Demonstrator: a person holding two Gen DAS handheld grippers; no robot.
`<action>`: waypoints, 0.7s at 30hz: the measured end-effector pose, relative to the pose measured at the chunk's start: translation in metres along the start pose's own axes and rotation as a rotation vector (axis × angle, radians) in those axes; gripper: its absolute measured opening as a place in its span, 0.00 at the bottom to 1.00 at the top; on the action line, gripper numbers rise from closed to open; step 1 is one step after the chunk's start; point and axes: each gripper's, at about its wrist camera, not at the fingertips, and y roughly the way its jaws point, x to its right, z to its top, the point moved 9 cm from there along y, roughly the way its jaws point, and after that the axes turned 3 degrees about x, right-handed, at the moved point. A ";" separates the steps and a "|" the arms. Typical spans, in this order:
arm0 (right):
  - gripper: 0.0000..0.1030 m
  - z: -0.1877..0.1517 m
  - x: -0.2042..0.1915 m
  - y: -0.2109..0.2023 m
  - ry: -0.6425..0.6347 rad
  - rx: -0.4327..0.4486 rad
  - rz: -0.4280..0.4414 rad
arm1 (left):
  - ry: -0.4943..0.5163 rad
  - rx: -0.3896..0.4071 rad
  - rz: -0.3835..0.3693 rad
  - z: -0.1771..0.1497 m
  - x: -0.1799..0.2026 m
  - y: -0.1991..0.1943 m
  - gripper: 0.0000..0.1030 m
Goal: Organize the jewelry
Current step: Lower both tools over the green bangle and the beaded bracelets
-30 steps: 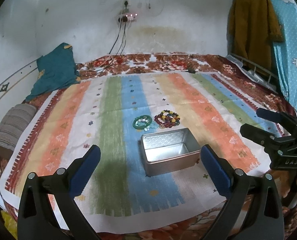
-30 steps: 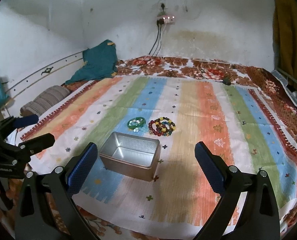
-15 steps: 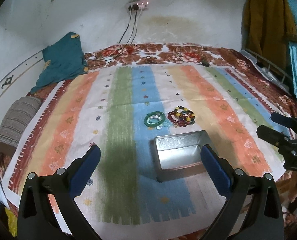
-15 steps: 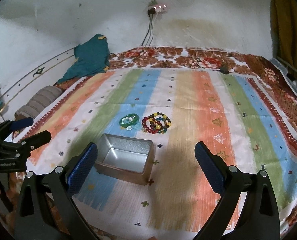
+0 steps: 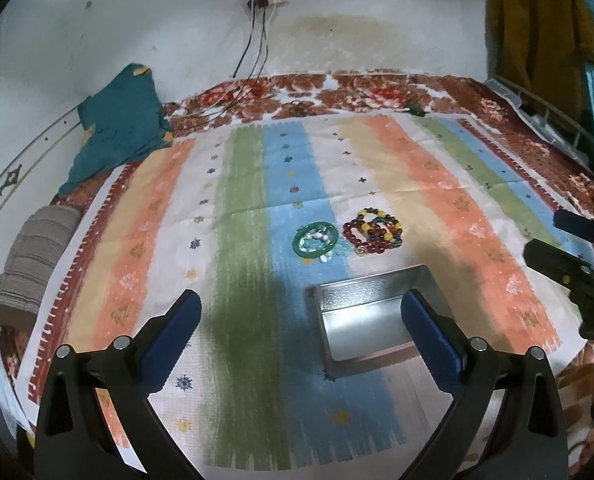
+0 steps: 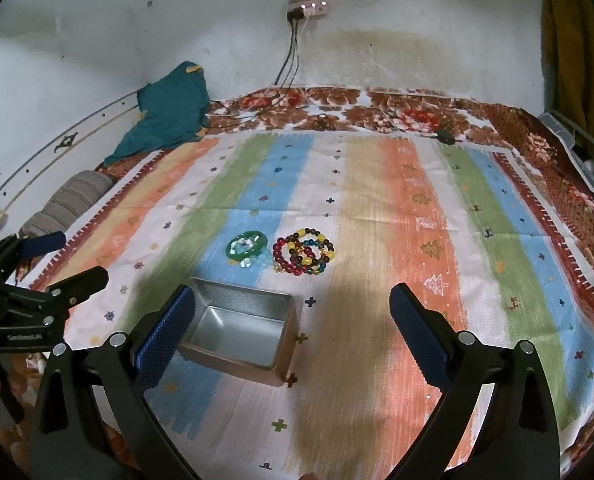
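- The left gripper (image 5: 300, 322) hangs over the striped cloth (image 5: 237, 184), jaws spread wide and holding nothing.
- The right gripper (image 6: 293, 316) is likewise wide apart and empty.
- An open metal tin (image 6: 243, 330) sits on the cloth near both grippers, apparently empty.
- Just beyond the tin lies a green bangle (image 6: 246, 245) with small pale pieces inside it, possibly beads or stones.
- Right beside it rests a heap of multicoloured bead bracelets (image 6: 304, 252).
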 end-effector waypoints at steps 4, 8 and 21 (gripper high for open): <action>0.96 0.005 0.002 0.004 0.007 -0.003 -0.001 | -0.007 -0.013 0.021 0.004 -0.004 0.008 0.95; 0.96 0.008 0.004 0.010 0.008 -0.007 -0.008 | -0.021 -0.024 0.025 0.009 -0.006 0.016 0.95; 0.96 0.018 0.011 0.032 0.016 -0.034 -0.024 | -0.033 -0.041 0.041 0.023 -0.010 0.042 0.95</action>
